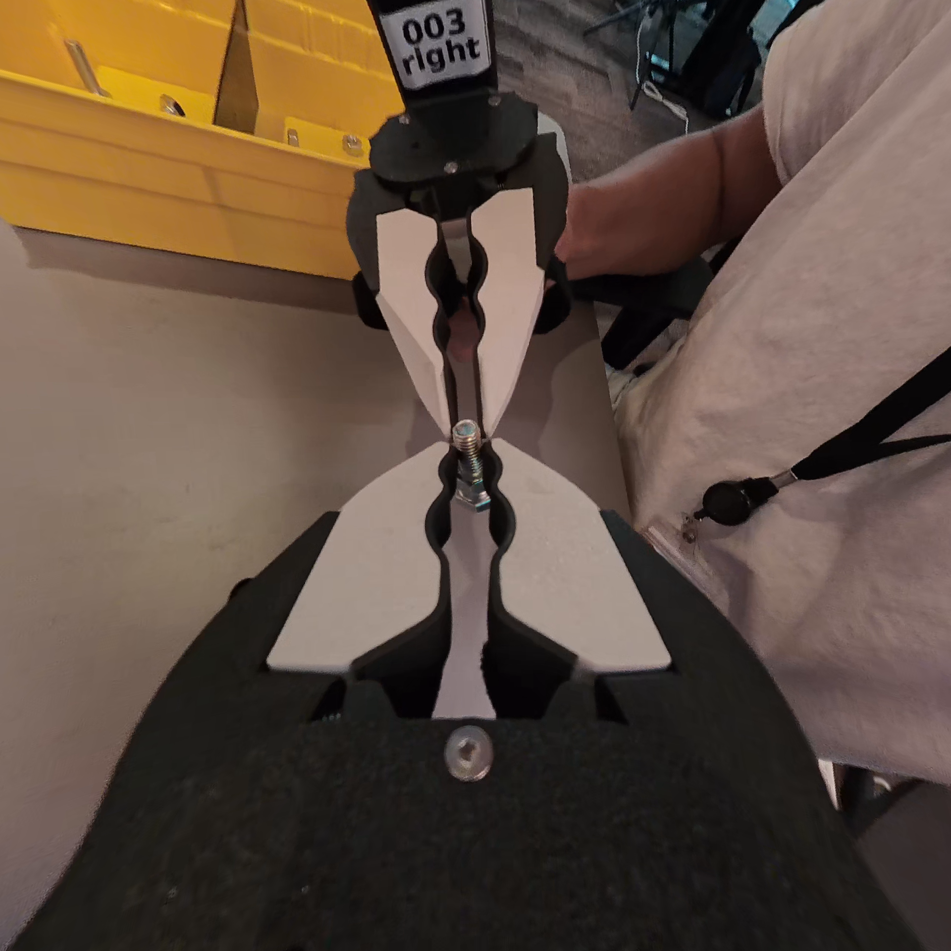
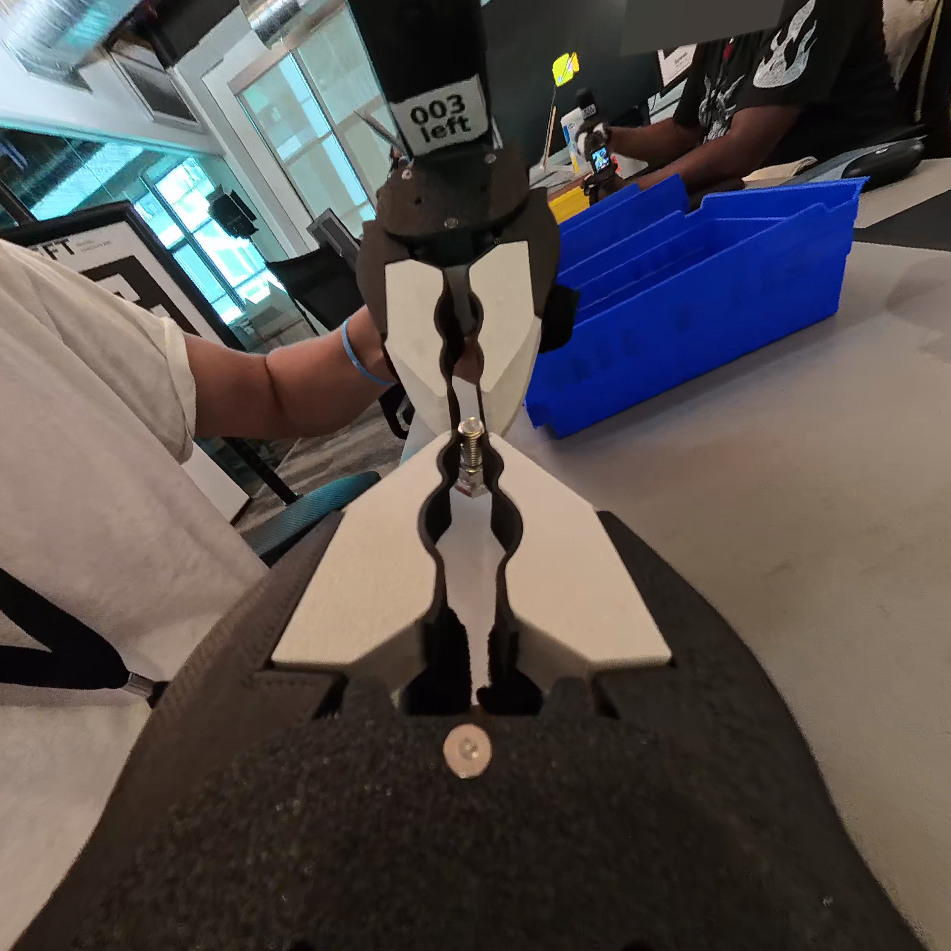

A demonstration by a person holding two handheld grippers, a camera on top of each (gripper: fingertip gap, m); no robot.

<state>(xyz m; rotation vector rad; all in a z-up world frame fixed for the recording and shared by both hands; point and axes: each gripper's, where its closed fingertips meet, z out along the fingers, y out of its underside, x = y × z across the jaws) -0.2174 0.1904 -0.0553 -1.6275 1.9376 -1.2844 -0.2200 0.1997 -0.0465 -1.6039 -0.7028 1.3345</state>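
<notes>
A silver bolt (image 1: 467, 453) with a threaded shank and a hex end at the bottom stands upright between two facing grippers, above the grey table (image 1: 154, 463). My left gripper (image 1: 467, 441) is shut on the bolt's upper shank. My right gripper (image 2: 471, 437) meets it tip to tip and is shut on the same bolt (image 2: 471, 453) near its top. The hex end (image 2: 471, 489) hangs free below the fingers. In the left wrist view the right gripper (image 1: 467, 427) comes in from above; in the right wrist view the left gripper (image 2: 471, 418) does.
A yellow bin (image 1: 154, 170) with loose nuts and bolts stands at the far left. A blue divided bin (image 2: 694, 329) stands on the table to the right. The holder's white shirt (image 1: 797, 411) fills one side. Another person in a black shirt (image 2: 772, 103) sits behind. The grippers are tip to tip, or close to it.
</notes>
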